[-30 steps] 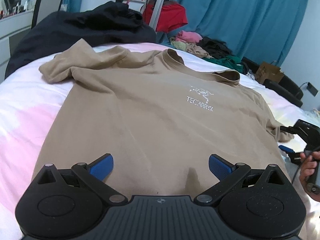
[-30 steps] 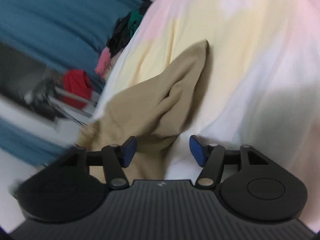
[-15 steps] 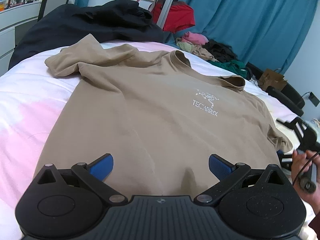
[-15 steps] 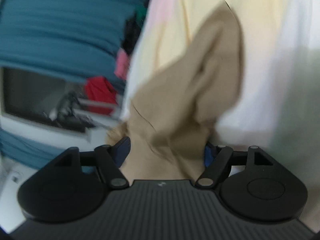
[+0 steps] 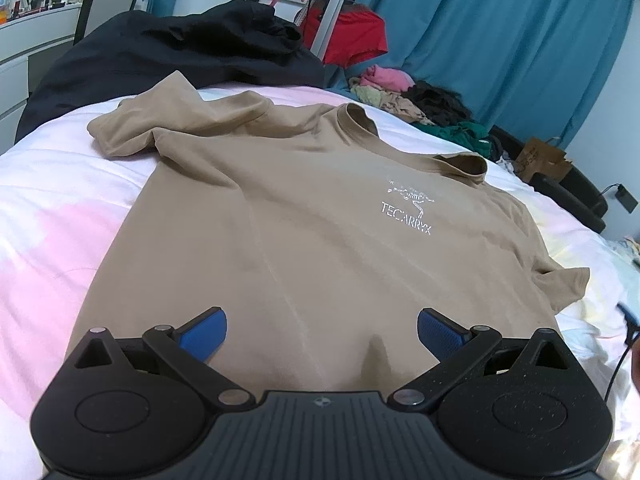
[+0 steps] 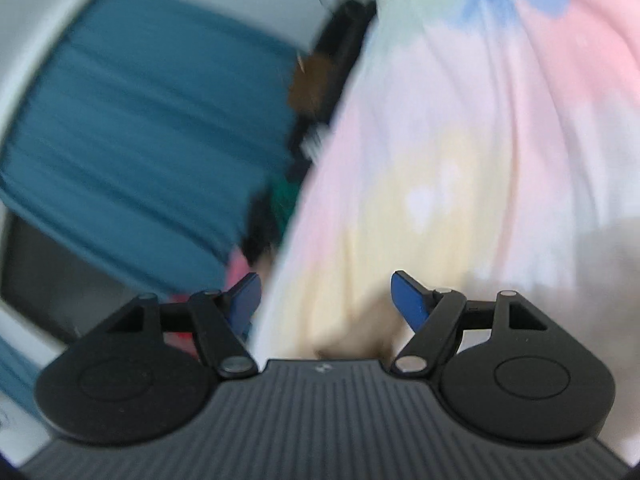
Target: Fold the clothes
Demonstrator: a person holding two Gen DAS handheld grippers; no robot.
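On the pastel bed (image 5: 52,208) lies a soft tan cotton T-shirt (image 5: 304,232); limp, best pinched at its near hem; left gripper (image 5: 322,330) and right gripper (image 6: 326,298) gape wide, empty.

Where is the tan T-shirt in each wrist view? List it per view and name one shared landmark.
Left wrist: the tan T-shirt lies flat across the middle of the picture, collar at the far end.
Right wrist: only a blurred tan patch at the bottom centre; probably the shirt.
Shared landmark: the blue curtain.
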